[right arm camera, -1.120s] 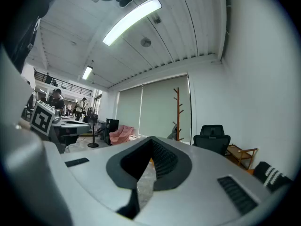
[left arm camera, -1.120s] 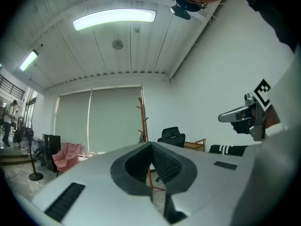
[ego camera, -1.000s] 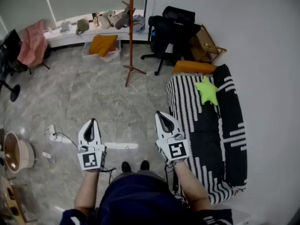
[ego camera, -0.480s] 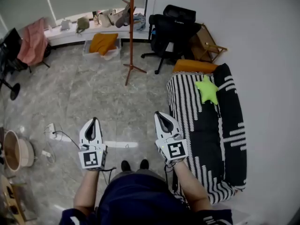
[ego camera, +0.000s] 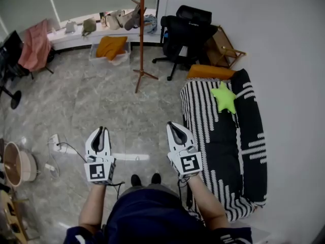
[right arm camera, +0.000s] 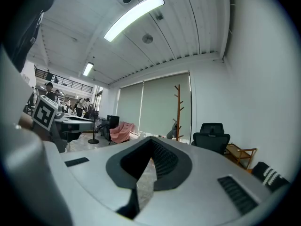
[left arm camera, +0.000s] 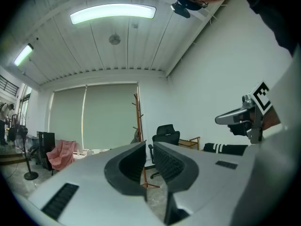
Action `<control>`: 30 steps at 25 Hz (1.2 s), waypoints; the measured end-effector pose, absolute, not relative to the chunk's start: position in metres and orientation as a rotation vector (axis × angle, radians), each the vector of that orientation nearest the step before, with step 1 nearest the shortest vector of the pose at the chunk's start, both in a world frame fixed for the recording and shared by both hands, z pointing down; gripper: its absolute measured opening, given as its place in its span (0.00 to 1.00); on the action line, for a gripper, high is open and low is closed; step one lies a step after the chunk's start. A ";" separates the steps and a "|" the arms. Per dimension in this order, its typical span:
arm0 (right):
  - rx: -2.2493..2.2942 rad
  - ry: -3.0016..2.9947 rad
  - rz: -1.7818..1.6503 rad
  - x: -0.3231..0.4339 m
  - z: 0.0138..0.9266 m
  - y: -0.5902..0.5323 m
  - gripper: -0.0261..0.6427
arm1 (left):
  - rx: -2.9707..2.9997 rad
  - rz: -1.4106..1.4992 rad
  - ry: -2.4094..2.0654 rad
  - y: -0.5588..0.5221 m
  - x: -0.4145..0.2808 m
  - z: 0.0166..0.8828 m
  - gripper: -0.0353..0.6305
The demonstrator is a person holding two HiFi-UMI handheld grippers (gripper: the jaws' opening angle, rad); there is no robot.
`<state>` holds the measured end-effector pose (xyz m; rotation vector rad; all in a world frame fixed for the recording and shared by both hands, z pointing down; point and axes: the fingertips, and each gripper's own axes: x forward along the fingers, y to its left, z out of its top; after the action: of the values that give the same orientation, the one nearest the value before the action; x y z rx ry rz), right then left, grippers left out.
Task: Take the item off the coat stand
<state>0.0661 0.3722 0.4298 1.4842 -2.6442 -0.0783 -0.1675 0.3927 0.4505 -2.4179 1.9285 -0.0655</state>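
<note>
A tall orange-brown coat stand (ego camera: 141, 34) rises from the stone floor at the far side of the room, well ahead of both grippers. A grey item (ego camera: 133, 19), perhaps a cap, hangs on one of its pegs. The stand (left arm camera: 138, 121) shows beyond the jaws in the left gripper view, and the stand (right arm camera: 178, 112) with the grey item (right arm camera: 174, 130) in the right gripper view. My left gripper (ego camera: 103, 130) is held low in front of the person; its jaws are opening by a sliver, with nothing between them. My right gripper (ego camera: 172, 125) is shut and empty.
A black office chair (ego camera: 185, 32) and a wooden side table (ego camera: 223, 47) stand right of the stand. A black-and-white striped sofa (ego camera: 223, 136) with a green star cushion (ego camera: 224, 97) runs along the right wall. A pink cloth (ego camera: 34, 46) and a cable (ego camera: 63, 146) lie at the left.
The left gripper's tips have parted slightly. Both grippers have drifted a little toward the person; the room is unchanged.
</note>
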 end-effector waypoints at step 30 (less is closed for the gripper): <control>1.395 -2.718 -0.012 0.105 0.441 0.289 0.07 | -2.477 -0.119 1.861 0.276 -0.126 0.459 0.55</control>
<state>0.1046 0.2894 0.4413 1.3952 -2.7181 -0.0116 -0.1261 0.2762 0.4590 -2.4766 1.8615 -0.1187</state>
